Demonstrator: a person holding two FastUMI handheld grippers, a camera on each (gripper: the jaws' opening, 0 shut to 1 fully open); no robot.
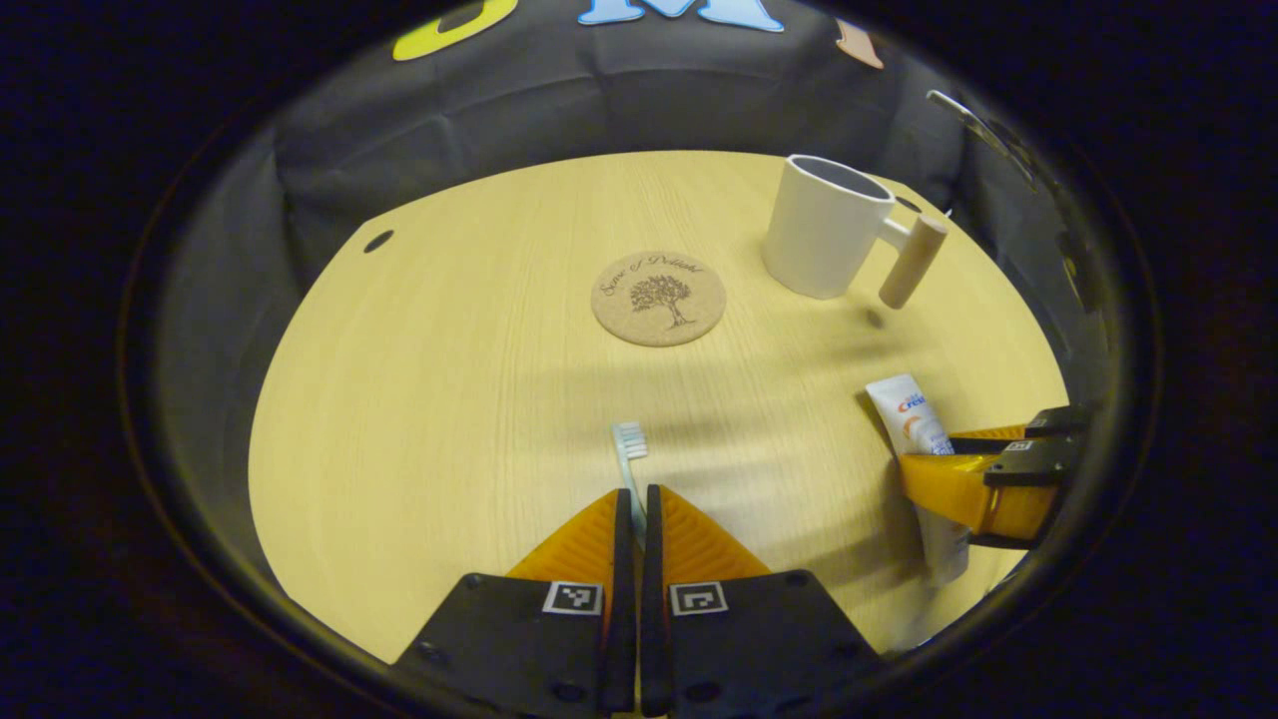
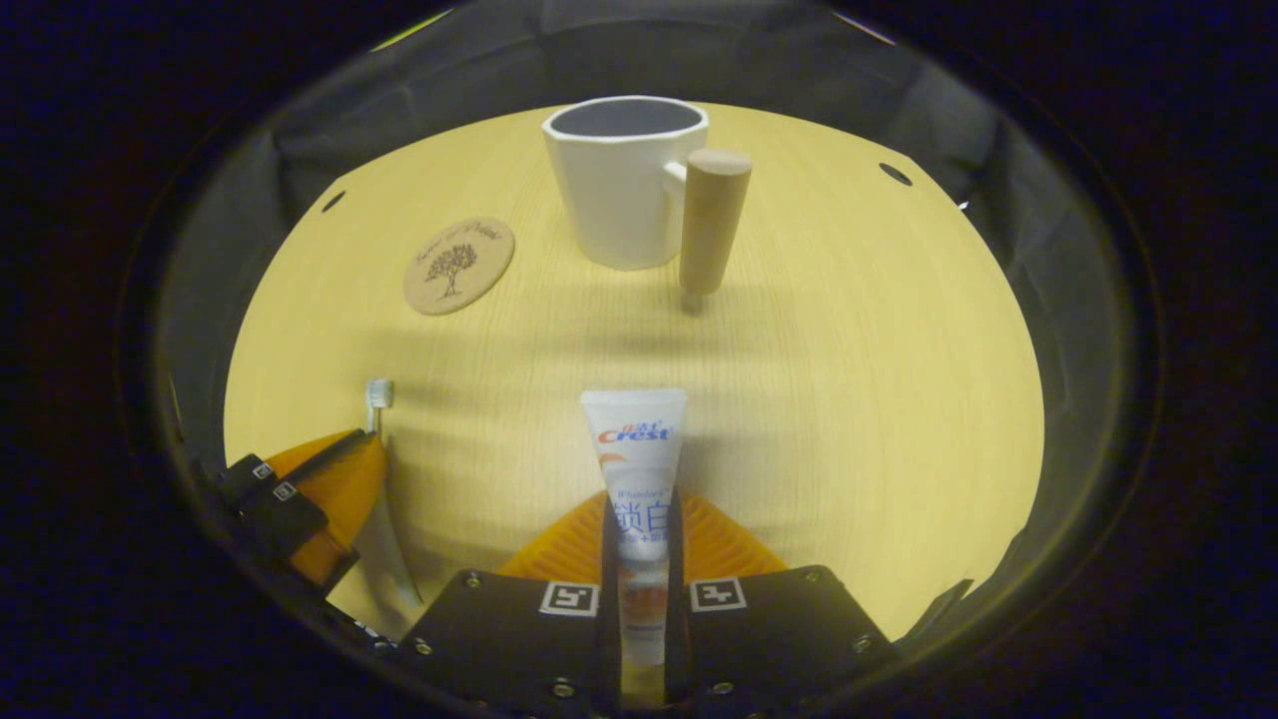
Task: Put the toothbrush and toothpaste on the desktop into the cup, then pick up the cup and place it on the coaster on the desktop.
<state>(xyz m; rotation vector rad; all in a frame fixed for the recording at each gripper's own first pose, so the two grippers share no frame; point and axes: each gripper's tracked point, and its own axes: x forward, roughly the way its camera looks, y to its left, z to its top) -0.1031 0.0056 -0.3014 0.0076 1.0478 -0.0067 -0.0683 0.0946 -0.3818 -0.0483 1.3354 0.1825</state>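
My left gripper [image 1: 635,497] is shut on the handle of a pale toothbrush [image 1: 630,451], whose bristle head sticks out ahead over the wooden table. My right gripper [image 2: 643,497] is shut on a white toothpaste tube [image 2: 636,449] that points forward. In the left gripper view the right gripper [image 1: 973,469] with the tube [image 1: 914,411] is at the right edge. In the right gripper view the left gripper [image 2: 334,469] and the brush head [image 2: 378,392] are at the lower left. A white cup [image 1: 824,240] [image 2: 624,190] with a wooden peg handle stands upright far ahead. A round cork coaster [image 1: 658,298] [image 2: 458,266] lies to its left.
The light wooden table [image 1: 449,399] [image 2: 879,379] has small dark holes near its far corners [image 1: 378,241] [image 2: 895,174]. Black cloth walls close in behind and beside the table.
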